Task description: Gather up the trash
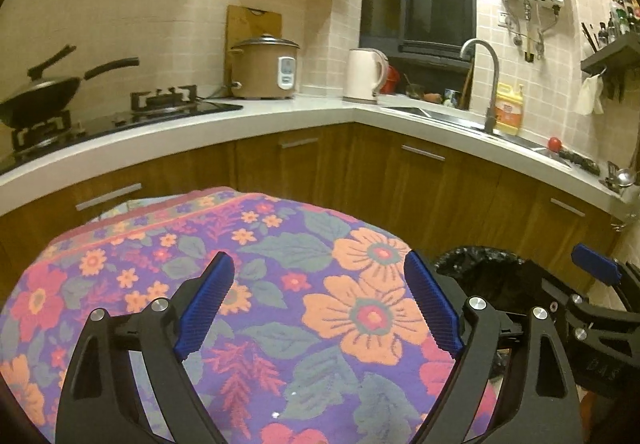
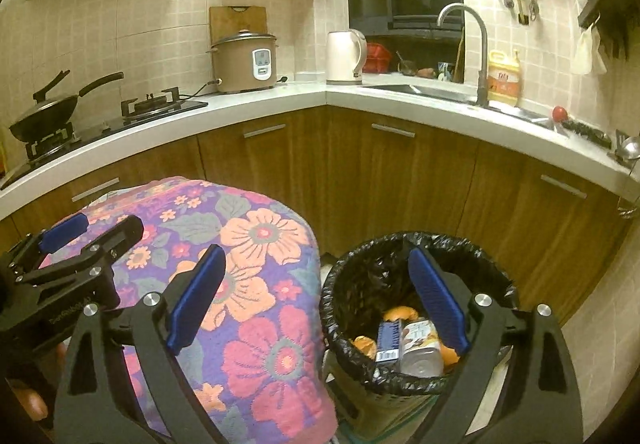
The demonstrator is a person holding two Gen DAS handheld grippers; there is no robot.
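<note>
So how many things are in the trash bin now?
4 that I can see in the trash bin: a blue box, a clear bottle, and orange peel pieces at the back and left. More may hide underneath or behind the right gripper.

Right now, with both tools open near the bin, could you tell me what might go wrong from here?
1. The right tool straddles the trash bin's rim; lowering it could snag the black liner.
2. The left tool hovers over the floral cloth; closing low might catch the fabric.
3. The tools sit close together and could collide.
</note>
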